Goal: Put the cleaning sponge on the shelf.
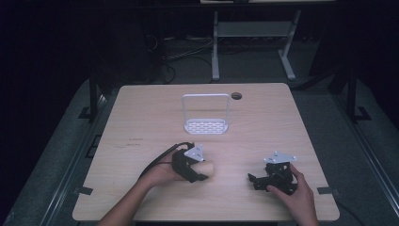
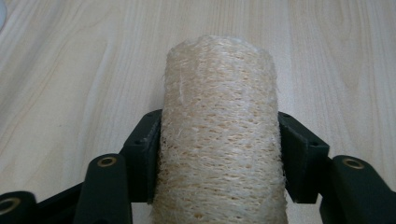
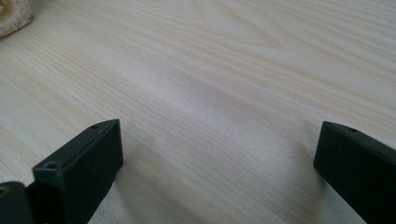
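Observation:
A pale, fibrous loofah cylinder [image 2: 219, 107] lies on the light wooden table [image 1: 282, 122], sticking out past my left gripper [image 1: 201, 173] at the front left. In the left gripper view the left gripper [image 2: 219, 133] has a black pad against each side of the loofah's lower half. The loofah [image 1: 210, 168] rests on the tabletop. My right gripper [image 1: 254, 181] sits low at the front right, held by a hand, pointing left. Its jaws [image 3: 219, 144] stand wide apart over bare wood, and the loofah's end [image 3: 11, 18] shows far off at the top left.
A white wire rack [image 1: 206, 126] with a tall handle stands at the back middle of the table. A round cable hole [image 1: 236, 95] is near the far edge. Beyond the table a dark floor holds a white desk frame [image 1: 254, 42].

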{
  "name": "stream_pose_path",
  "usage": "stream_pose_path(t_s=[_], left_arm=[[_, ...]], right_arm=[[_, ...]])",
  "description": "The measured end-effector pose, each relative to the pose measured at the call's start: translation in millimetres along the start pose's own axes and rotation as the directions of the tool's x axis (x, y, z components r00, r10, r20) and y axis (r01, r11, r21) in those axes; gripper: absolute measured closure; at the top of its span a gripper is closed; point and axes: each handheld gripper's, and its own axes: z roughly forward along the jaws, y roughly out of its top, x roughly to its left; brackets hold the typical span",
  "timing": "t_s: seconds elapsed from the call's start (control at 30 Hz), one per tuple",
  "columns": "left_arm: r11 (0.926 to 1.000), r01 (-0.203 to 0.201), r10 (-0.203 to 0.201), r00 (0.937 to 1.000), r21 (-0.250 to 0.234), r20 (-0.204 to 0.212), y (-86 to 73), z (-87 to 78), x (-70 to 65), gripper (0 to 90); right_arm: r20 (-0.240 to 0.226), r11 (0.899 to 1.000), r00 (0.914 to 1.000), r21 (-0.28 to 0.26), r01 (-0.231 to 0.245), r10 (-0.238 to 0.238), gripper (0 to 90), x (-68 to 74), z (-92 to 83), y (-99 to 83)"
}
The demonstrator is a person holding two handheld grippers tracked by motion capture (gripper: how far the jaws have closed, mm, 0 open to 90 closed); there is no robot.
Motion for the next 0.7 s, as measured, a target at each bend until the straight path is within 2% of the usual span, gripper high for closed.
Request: stream_pose_path(t_s=[0.2,0.4,0.43,0.53,0.63,0.7], left_arm=[[1.0,0.005,-0.005,1.0,0.002,0.0,0.0,-0.4,-0.5,41.1],[0.9991,0.042,-0.042,0.9989,-0.002,-0.021,0.7,-0.6,-3.0,41.1],[0.9982,0.06,-0.06,0.9977,-0.007,-0.03,1.5,-1.6,-3.9,41.2],[0.9973,0.074,-0.074,0.9965,-0.005,-0.038,2.6,-2.5,-4.4,41.2],[0.9949,0.101,-0.1,0.9923,-0.002,-0.072,3.8,-3.9,-5.3,41.3],[0.9946,0.104,-0.103,0.991,0.0,-0.085,3.6,-5.3,-4.3,41.3]], right_arm=[[0.0,1.0,1.0,0.0,0.0,0.0,1.0,0.0,0.0,0.0],[0.0,1.0,1.0,0.0,0.0,0.0,1.0,0.0,0.0,0.0],[0.0,1.0,1.0,0.0,0.0,0.0,0.9,0.0,0.0,0.0],[0.0,1.0,1.0,0.0,0.0,0.0,1.0,0.0,0.0,0.0],[0.0,1.0,1.0,0.0,0.0,0.0,0.9,0.0,0.0,0.0],[0.0,1.0,1.0,0.0,0.0,0.0,1.0,0.0,0.0,0.0]])
